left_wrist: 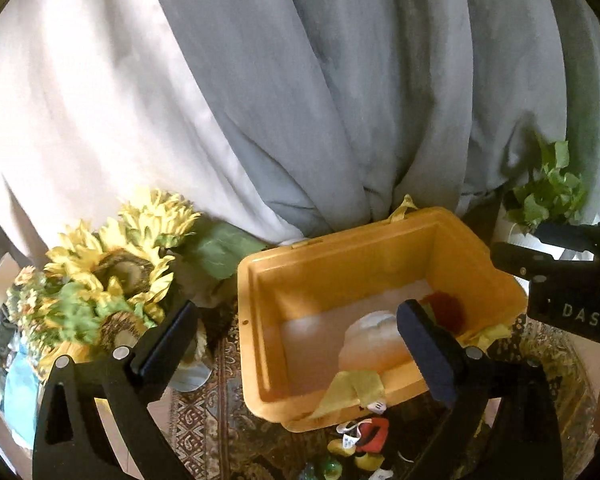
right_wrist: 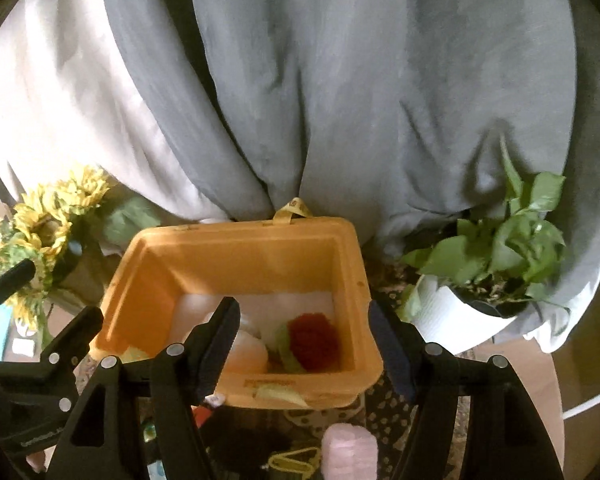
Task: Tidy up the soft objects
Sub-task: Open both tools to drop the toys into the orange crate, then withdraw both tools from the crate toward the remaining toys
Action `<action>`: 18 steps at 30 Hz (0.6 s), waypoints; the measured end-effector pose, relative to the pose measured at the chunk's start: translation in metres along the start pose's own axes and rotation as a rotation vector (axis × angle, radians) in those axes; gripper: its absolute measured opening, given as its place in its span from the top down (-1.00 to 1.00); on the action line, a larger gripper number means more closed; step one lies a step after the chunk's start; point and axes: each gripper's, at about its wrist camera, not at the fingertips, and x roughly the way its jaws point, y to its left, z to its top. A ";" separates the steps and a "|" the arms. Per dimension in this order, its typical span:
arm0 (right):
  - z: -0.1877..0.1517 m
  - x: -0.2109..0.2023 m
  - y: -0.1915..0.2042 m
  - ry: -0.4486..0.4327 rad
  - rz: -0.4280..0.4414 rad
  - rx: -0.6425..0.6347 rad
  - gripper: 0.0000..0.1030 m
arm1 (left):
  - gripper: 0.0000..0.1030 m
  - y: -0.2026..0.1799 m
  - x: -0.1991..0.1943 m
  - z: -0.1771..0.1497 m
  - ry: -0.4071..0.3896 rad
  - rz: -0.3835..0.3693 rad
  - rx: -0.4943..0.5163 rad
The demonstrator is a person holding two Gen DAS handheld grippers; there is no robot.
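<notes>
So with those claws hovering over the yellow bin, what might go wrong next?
1. The sunflowers stand just beside the bin; a swing of the left gripper might knock them.
2. The potted plant sits close on the other side, near the right gripper, so it might get bumped.
3. A yellow cloth drapes over the bin's near rim and might slip out.

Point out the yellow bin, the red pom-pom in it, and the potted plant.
Bin (right_wrist: 244, 256): right wrist view, inner back wall.
Pom-pom (right_wrist: 314, 340): right wrist view, middle of the red fluff.
Plant (right_wrist: 512, 248): right wrist view, on its green leaves.
</notes>
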 end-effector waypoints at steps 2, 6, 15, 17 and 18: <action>-0.004 -0.006 -0.001 -0.003 0.004 0.003 -0.39 | -0.98 -0.001 -0.006 -0.004 -0.001 -0.018 -0.008; -0.018 -0.021 -0.005 -0.019 0.003 0.011 -0.42 | -0.98 -0.005 -0.021 -0.015 -0.006 -0.045 -0.029; -0.056 -0.042 -0.016 -0.034 -0.024 0.047 -0.42 | -0.98 -0.020 -0.041 -0.045 -0.015 -0.086 -0.033; -0.065 -0.046 -0.018 -0.043 -0.039 0.056 -0.42 | -0.98 -0.020 -0.044 -0.053 -0.013 -0.093 -0.041; -0.069 -0.048 -0.018 -0.047 -0.042 0.062 -0.45 | -0.98 -0.020 -0.045 -0.056 -0.015 -0.097 -0.044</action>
